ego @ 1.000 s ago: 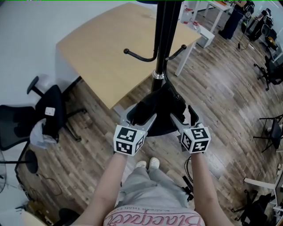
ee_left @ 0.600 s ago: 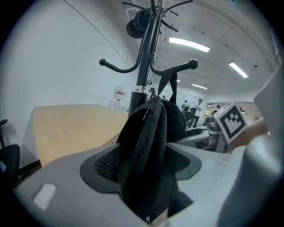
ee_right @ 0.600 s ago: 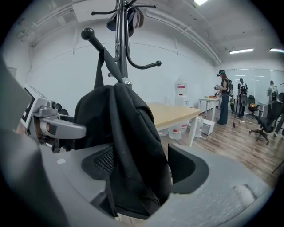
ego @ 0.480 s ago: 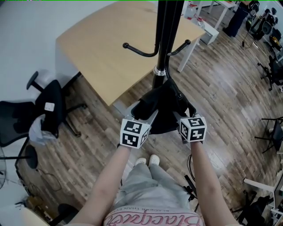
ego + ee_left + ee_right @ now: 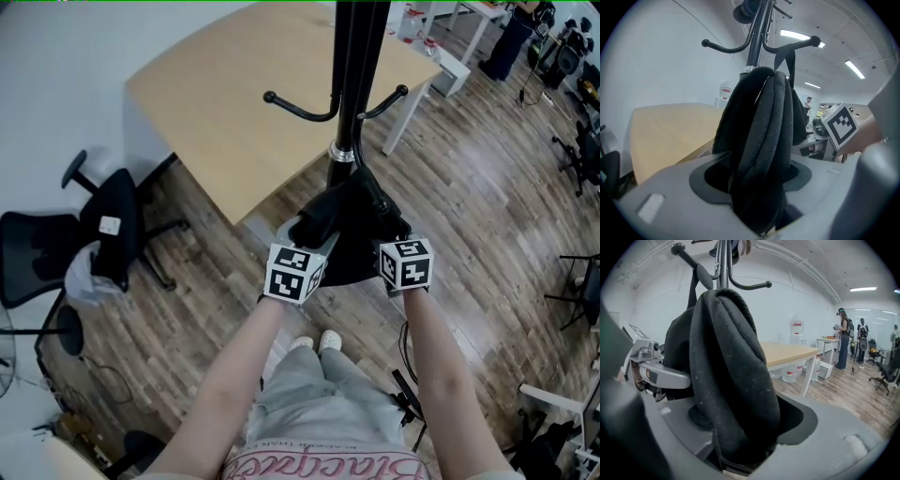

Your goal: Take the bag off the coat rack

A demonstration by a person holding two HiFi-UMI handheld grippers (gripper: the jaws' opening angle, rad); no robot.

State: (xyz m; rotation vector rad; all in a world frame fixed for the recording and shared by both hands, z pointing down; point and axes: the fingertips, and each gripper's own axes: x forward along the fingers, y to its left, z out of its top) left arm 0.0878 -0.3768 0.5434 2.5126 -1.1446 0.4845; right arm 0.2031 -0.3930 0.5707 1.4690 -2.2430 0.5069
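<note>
At 12 o'clock from the person in the head view, the black bag (image 5: 352,220) hangs on the coat rack (image 5: 349,84), strap over a hook. Left gripper (image 5: 758,176) sits at the bag's 8 o'clock, right gripper (image 5: 740,423) at 4 o'clock. Both jaw pairs have just been closing and clamp bag fabric.

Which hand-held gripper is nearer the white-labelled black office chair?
Left hand-held gripper: black fabric bag's edge toward the chair; right hand-held gripper: far edge. Both just closing on it.
</note>
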